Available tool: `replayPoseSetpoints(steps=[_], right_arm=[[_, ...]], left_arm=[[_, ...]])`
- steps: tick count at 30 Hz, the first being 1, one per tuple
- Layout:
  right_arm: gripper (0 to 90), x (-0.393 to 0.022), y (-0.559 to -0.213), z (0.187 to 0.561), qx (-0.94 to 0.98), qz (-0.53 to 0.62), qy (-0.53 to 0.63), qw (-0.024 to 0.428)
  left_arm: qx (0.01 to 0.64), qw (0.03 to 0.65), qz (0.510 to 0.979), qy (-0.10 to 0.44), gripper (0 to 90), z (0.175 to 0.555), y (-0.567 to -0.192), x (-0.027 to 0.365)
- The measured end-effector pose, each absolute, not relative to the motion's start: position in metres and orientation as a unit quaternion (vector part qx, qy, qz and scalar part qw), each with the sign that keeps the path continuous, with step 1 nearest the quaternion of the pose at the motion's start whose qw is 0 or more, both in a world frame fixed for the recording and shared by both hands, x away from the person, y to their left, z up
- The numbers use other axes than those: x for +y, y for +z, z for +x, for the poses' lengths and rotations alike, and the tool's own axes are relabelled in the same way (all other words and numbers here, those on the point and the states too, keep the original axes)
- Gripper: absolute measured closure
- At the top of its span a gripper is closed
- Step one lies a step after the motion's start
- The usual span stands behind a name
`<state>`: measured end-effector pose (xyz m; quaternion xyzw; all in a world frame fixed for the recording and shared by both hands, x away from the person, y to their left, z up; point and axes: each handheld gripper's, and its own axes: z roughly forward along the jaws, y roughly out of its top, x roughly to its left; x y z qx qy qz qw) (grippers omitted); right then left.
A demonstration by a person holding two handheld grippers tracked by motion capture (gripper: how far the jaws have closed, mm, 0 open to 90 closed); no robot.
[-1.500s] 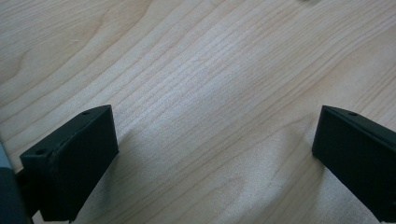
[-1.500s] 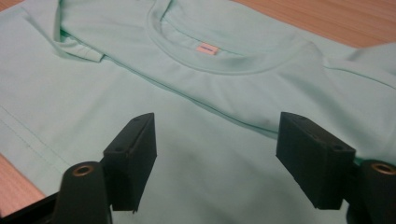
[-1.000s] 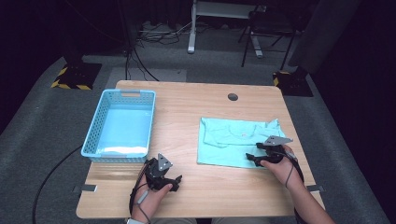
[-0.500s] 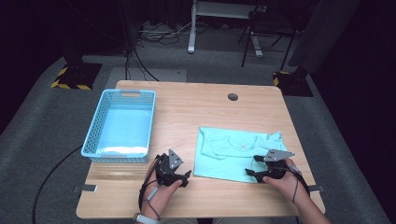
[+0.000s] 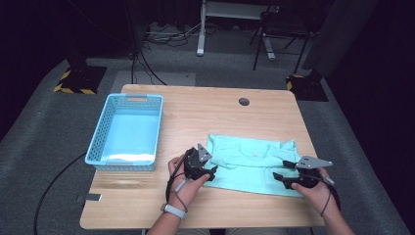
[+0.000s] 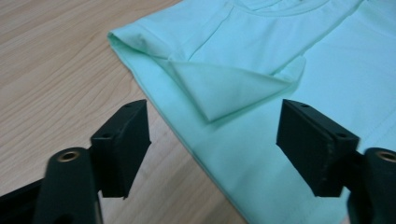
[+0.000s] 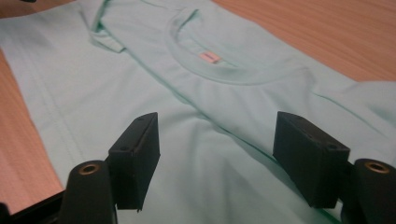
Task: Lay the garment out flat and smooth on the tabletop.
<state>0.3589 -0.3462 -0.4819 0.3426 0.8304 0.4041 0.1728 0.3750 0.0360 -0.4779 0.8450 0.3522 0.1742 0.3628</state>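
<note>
Wooden table (image 5: 195, 112) bare beside shirt (image 5: 249, 164) edges (both claws agape).

A mint-green cotton-knit T-shirt (image 5: 254, 165), soft and matt with stitched seams, lies on a pale wooden table (image 5: 195, 110) whose smooth top shows fine grain. Beside it, a light-blue perforated plastic basket (image 5: 126, 129) has a slight sheen. The grippers' black jaw pads (image 6: 122, 147) look matt and faintly textured, with brass-coloured metal fittings.
</note>
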Motion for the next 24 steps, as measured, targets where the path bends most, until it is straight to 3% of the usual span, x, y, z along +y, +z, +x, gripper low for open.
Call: replayPoseSetpoints(steps=[4, 8, 10, 14, 15, 16, 17, 18, 24], right_arm=[[34.8, -0.369, -0.478, 0.361, 0.812, 0.383, 0.395, 0.194], [36.9, -0.385, -0.478, 0.365, 0.799, 0.409, 0.386, 0.211], [42.6, -0.397, -0.48, 0.374, 0.797, 0.422, 0.367, 0.229], [48.1, -0.403, -0.484, 0.392, 0.8, 0.429, 0.361, 0.214], [53.4, -0.402, -0.484, 0.394, 0.8, 0.43, 0.361, 0.209], [62.1, -0.401, -0.485, 0.397, 0.805, 0.428, 0.359, 0.198], [76.6, -0.398, -0.485, 0.398, 0.817, 0.421, 0.346, 0.186], [82.2, -0.397, -0.485, 0.397, 0.821, 0.419, 0.341, 0.186], [86.7, -0.397, -0.476, 0.382, 0.816, 0.412, 0.355, 0.195]], left_arm=[[0.343, 0.363, 0.85, 0.165, 36.6, 0.39, -0.483, 0.026], [0.342, 0.351, 0.857, 0.159, 38.2, 0.403, -0.491, 0.017], [0.34, 0.352, 0.859, 0.149, 48.8, 0.408, -0.494, 0.013], [0.333, 0.354, 0.862, 0.144, 64.5, 0.412, -0.494, 0.006], [0.331, 0.356, 0.862, 0.142, 68.6, 0.412, -0.494, 0.005], [0.331, 0.358, 0.862, 0.142, 72.4, 0.411, -0.493, 0.004], [0.332, 0.362, 0.86, 0.137, 79.6, 0.408, -0.491, 0.004], [0.334, 0.365, 0.859, 0.134, 81.4, 0.406, -0.49, 0.004], [0.316, 0.367, 0.863, 0.145, 82.6, 0.385, -0.481, 0.008]])
